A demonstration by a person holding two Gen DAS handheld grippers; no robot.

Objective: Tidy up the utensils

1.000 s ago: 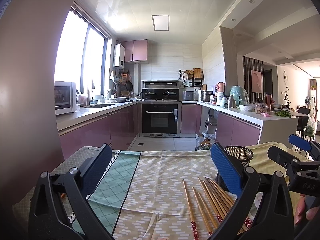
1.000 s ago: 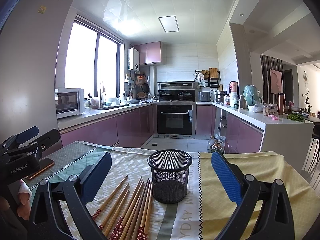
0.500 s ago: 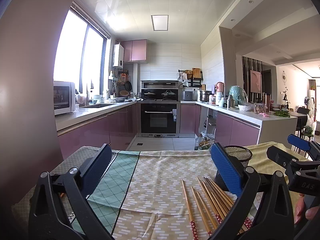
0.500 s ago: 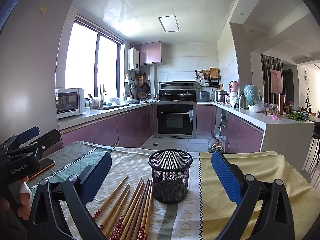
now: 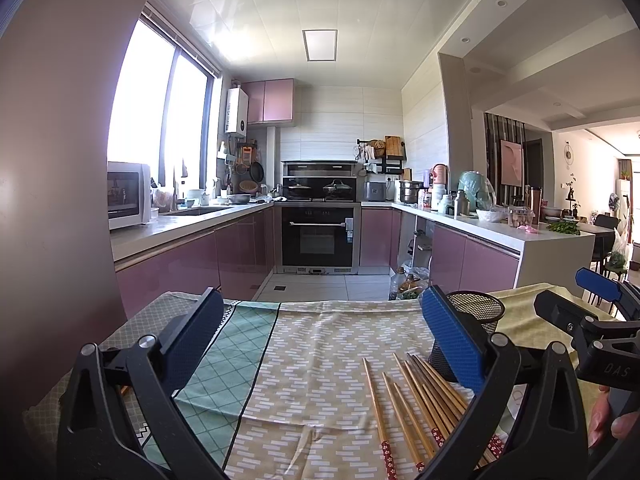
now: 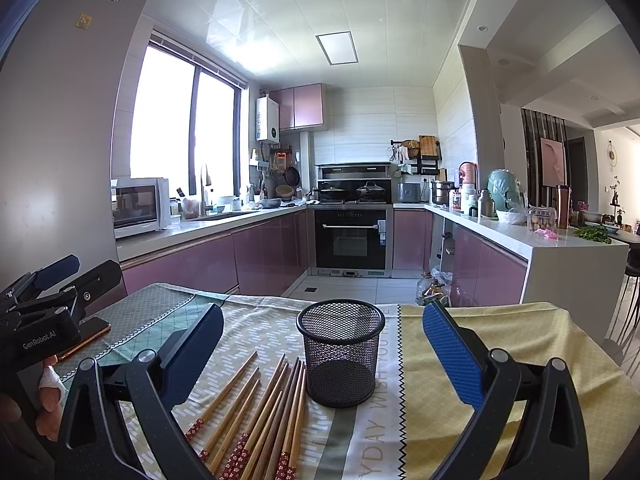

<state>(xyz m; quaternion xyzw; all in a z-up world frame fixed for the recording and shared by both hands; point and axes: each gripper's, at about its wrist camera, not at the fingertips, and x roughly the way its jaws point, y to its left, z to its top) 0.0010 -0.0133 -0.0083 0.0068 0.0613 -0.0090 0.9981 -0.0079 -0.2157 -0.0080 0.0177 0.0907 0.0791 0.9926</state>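
Room: a kitchen with white tile walls (image 6: 372, 128) and a pale tile floor (image 6: 344, 286).
Window: a big bright window (image 6: 182, 128) on the left, above the sink.
Light: a flat square lamp (image 6: 337, 48) in the white ceiling.
Cupboards: shiny pink doors (image 6: 256, 256) under grey counters on both sides, and two pink ones (image 6: 302, 106) up high.
Oven: a black oven (image 6: 350, 240) at the far wall, with pots on top.
Microwave: a white one (image 6: 138, 206) on the left counter.
Right side: an open doorway to a sunny room.

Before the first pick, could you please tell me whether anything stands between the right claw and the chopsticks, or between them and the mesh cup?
Nothing visible does. The chopsticks lie bare on the cloth, just left of the empty, upright mesh cup, with the open right claw above them.
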